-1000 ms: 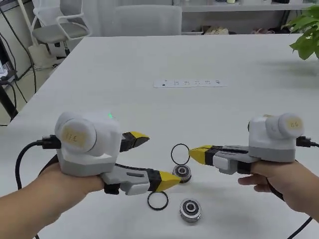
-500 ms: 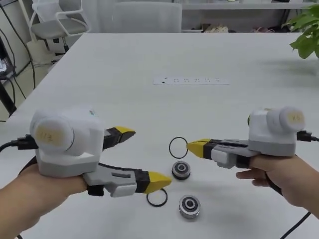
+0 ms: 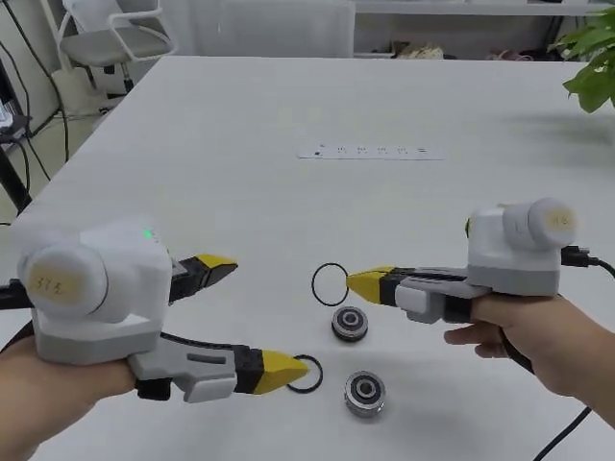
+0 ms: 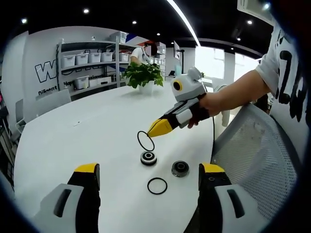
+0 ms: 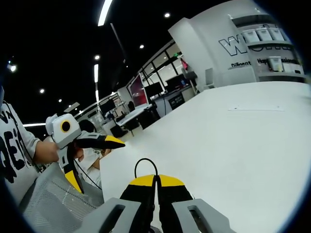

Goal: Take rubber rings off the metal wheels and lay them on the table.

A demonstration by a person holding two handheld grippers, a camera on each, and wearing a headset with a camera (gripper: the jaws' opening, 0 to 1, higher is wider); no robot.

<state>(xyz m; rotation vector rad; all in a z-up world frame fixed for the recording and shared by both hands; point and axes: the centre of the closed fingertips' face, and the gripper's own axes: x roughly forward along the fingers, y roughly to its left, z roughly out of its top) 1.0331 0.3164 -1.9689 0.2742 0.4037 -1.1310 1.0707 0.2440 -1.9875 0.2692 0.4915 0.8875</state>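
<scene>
My right gripper [image 3: 357, 284] is shut on a thin black rubber ring [image 3: 330, 284], held just above the white table [image 3: 288, 192]; in the right gripper view the ring [image 5: 146, 167] loops up from the closed yellow tips [image 5: 156, 180]. Two metal wheels lie below it, one nearer the ring [image 3: 350, 324] and one closer to me [image 3: 366, 393]. A second loose ring [image 3: 306, 373] lies flat on the table beside my left gripper's lower tip. My left gripper [image 3: 252, 317] is open and holds nothing. The left gripper view shows its jaws [image 4: 149, 171] spread before both wheels [image 4: 148, 158] [image 4: 180, 168] and the loose ring [image 4: 157, 186].
A white power strip [image 3: 370, 152] lies at the middle of the table. A green plant [image 3: 591, 77] stands at the far right edge. Office chairs [image 3: 115, 38] stand beyond the far left corner. Cables trail from both grippers.
My left gripper has drawn back to the left, off the nearer wheel, still open. The right gripper has kept its hold on the ring and drifted slightly left.
</scene>
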